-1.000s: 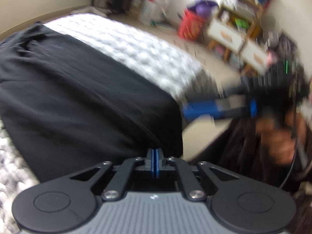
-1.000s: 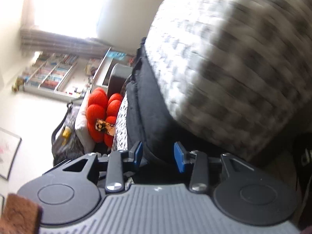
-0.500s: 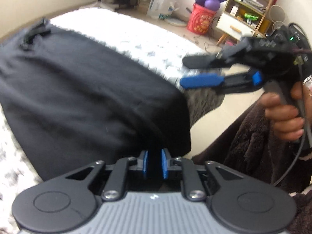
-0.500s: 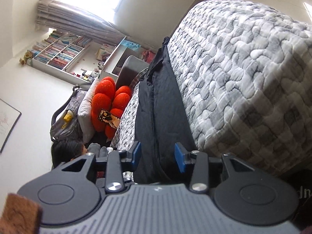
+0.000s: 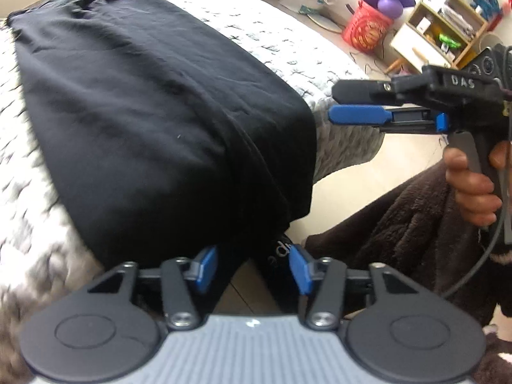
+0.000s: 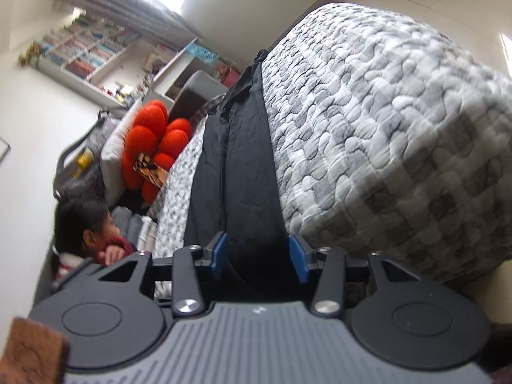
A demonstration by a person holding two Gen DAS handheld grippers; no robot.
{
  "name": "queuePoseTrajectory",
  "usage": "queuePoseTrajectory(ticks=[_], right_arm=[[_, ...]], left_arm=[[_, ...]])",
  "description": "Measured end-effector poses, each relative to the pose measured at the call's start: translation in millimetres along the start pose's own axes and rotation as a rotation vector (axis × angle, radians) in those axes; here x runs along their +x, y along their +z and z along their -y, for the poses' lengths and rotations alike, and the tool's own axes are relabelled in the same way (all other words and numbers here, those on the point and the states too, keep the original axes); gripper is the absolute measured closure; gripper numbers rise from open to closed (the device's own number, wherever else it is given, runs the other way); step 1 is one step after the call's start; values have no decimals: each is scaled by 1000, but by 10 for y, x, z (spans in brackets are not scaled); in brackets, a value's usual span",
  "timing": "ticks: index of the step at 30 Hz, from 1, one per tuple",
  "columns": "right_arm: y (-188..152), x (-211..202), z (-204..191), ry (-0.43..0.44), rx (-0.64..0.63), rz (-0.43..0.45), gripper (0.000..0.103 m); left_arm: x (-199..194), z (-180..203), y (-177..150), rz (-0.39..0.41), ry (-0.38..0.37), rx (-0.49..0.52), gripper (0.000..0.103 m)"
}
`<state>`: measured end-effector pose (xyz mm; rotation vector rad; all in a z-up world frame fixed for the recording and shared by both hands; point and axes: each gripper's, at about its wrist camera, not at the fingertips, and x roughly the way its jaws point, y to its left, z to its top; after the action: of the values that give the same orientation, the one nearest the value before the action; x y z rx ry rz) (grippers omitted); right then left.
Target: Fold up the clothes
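- Left wrist view: I see the black garment (image 5: 160, 102) lying long and flat on the grey-and-white quilted bed (image 5: 281, 44), its near end draped over the bed's edge towards me.
- I judge this to be the release after a fold has been laid; the cloth looks doubled lengthwise, with a soft ridge running down it.
- My left gripper (image 5: 252, 270) has just been opening, and its blue pads now stand spread, pinching nothing. The hanging hem sits just ahead of the gap, though from this angle I cannot tell whether it brushes the left pad.
- The right gripper (image 5: 358, 102) hovers off the bed's corner, held by a hand (image 5: 473, 185) in a brown fleecy sleeve (image 5: 400, 224). Its fingers are parted and bare.
- Right wrist view: the camera is rolled, so the bed stands on its side. The garment (image 6: 246, 166) runs away from me as a narrow dark band.
- The right gripper (image 6: 257, 257) has also just been opening; its pads sit either side of the garment's near end without pressing it.
- Next I would need a fresh hold on the near end with both claws, then carry it up towards the far end for a crosswise fold.
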<state>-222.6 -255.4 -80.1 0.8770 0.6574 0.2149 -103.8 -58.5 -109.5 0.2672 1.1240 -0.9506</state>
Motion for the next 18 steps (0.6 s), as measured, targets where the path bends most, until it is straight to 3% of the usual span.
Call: queuePoseTrajectory(ticks=[7,14,18], right_arm=[[141,41,-36,-97,-188,-222,49],[141,322,-41,-140,-320,-398,49],[121,539,-43,-168,-383,-469,49]], left_arm=[[-56,-250,-115,-72,15,-87,44],[90,-508,-96,-156,-1,-146,44],[169,-521,-98,-207,7,-107,47]])
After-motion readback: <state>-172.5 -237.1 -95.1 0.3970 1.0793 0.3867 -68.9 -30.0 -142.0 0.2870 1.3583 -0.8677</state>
